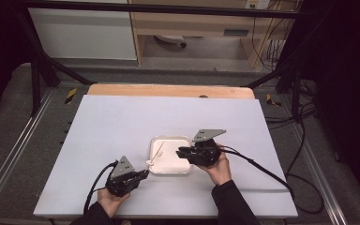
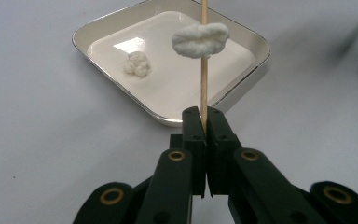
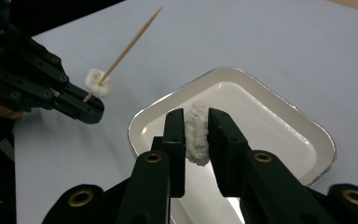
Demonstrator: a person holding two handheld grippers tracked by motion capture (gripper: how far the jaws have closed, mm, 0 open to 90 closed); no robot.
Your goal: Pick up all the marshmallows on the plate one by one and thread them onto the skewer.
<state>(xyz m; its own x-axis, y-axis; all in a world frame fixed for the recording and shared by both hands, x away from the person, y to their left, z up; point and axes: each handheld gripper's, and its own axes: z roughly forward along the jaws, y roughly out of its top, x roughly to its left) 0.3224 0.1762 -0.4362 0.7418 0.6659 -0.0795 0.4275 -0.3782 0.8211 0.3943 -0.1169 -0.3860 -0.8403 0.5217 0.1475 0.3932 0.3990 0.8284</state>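
Left gripper (image 2: 204,122): jaws clamped on the blunt lower end of a thin wooden skewer (image 2: 204,70). Skewer's long axis runs straight out from the jaw tips; from the high view it slants up and away toward the tray, pointed tip over the tray's near-left part. One white marshmallow-like piece (image 2: 200,40) is threaded on the shaft a short way above the jaws, clear of the tray floor.

Right gripper (image 3: 196,128): jaws pinching a second white puffy piece (image 3: 196,132) between the pads, its long side standing upright, held over the tray.

White square tray (image 1: 186,140) with rounded corners sits on the pale table sheet (image 1: 112,122) between the two grippers. A third small white lump (image 2: 137,63) lies on the tray floor.
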